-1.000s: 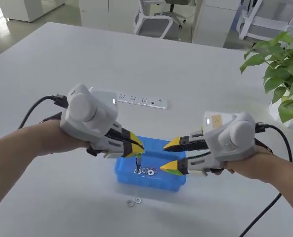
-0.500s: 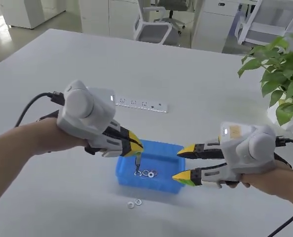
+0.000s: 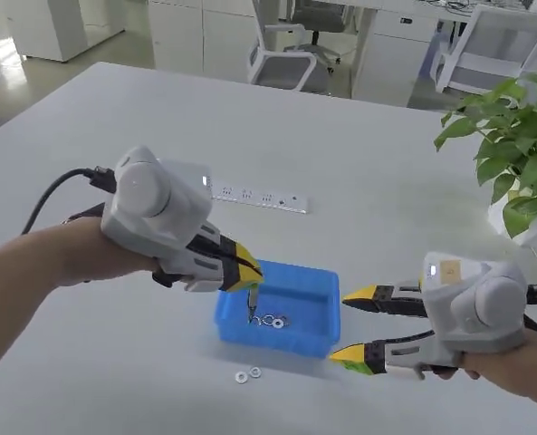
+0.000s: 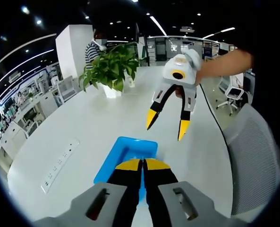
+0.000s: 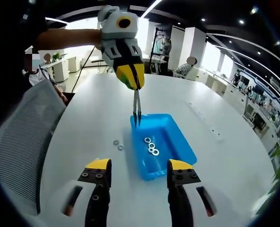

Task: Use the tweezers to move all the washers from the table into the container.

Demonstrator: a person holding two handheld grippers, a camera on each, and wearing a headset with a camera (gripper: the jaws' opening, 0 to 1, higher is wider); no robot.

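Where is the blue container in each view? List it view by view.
Head view: blue container lower centre, under the tweezers.
Left gripper view: centre, just above the shut jaws.
Right gripper view: centre, above the open jaws.
Shared landmark: the white power strip near it.

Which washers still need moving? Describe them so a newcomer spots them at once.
On the white table, find the blue container. Just outside its near wall, on the person's side, two silver washers lie side by side on the bare tabletop. Unlike the washers inside, grouped on the blue floor, these rest outside on white.
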